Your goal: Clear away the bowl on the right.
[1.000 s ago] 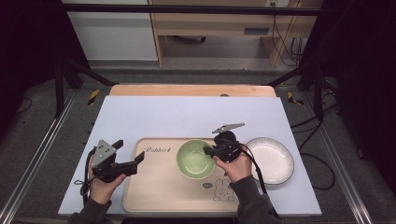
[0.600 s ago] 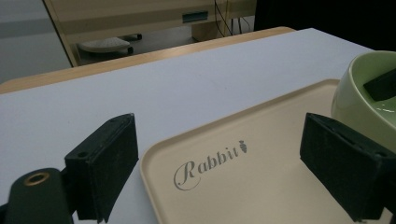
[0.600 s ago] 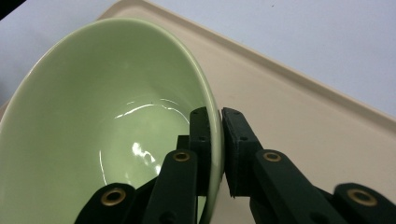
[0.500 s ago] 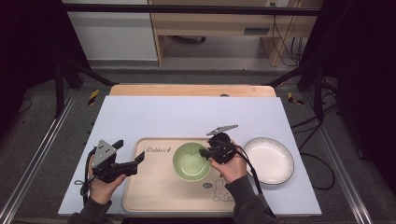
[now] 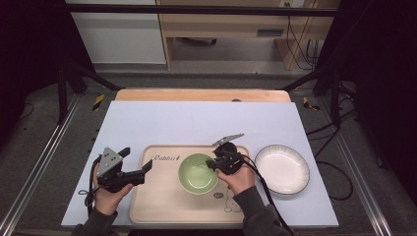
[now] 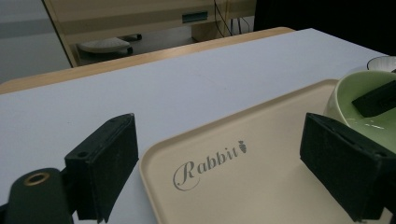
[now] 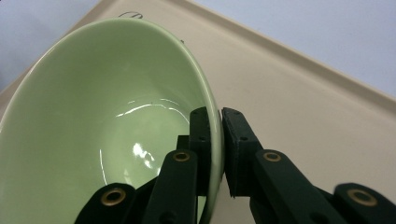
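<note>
Shifted leftward: one green bowl point(image 5: 197, 173) on one tray point(image 5: 162, 206); one white plate point(image 5: 282, 168).

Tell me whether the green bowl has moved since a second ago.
Yes. The green bowl has shifted left along the tray, away from the white plate.

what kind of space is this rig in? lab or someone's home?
Most likely a lab or recording workspace, not a home: dark metal frame posts stand around the pale blue-topped table, loose cables trail across the grey floor, and a beige plastic tray marked Rabbit is staged with dishes.
</note>
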